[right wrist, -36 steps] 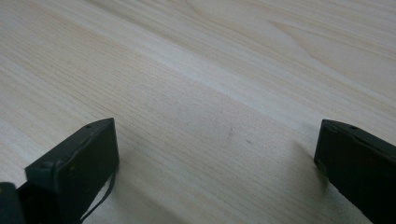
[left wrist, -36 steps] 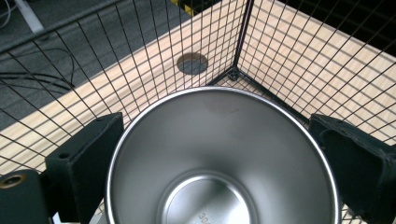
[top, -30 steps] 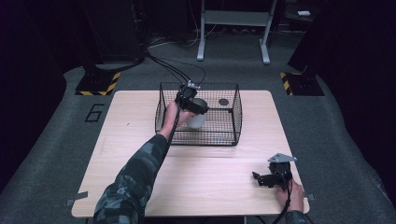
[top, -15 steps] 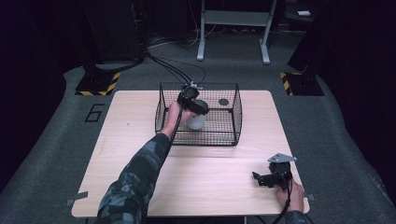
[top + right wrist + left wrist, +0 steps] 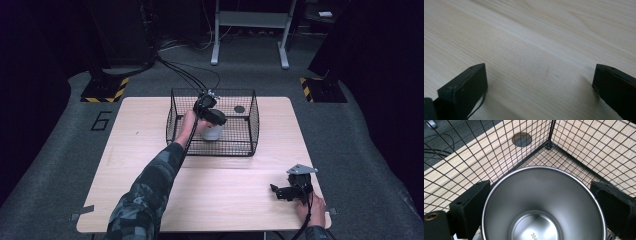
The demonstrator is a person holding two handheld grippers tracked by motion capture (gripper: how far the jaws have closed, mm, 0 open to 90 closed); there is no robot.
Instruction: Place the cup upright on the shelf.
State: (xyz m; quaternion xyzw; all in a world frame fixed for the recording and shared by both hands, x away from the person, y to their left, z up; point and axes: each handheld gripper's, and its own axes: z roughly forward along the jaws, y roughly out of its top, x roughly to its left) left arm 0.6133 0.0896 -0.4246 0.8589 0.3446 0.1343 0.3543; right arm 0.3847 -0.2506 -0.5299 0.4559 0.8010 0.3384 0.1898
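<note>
One steel cup sits between the two black jaws of the left tool, its mouth turned straight up toward that tool's camera, so its long axis runs upright and in line with the tool's reach from above. In the left gripper view the jaws flank the rim on either side and appear to press against the wall, so I judge the left tool closed on the cup. In the high view the cup stands inside the wire basket at the upper middle of the frame, left of centre within it; whether it rests on the basket's mesh floor or hangs just above it I cannot tell. A dark round disc lies in the basket's far right part, apart from the cup. The right tool rests at the lower right of the frame, well apart from the basket, jaws spread wide over bare wood. The pale wooden worktop stands on grey carpet in a dark room.
</note>
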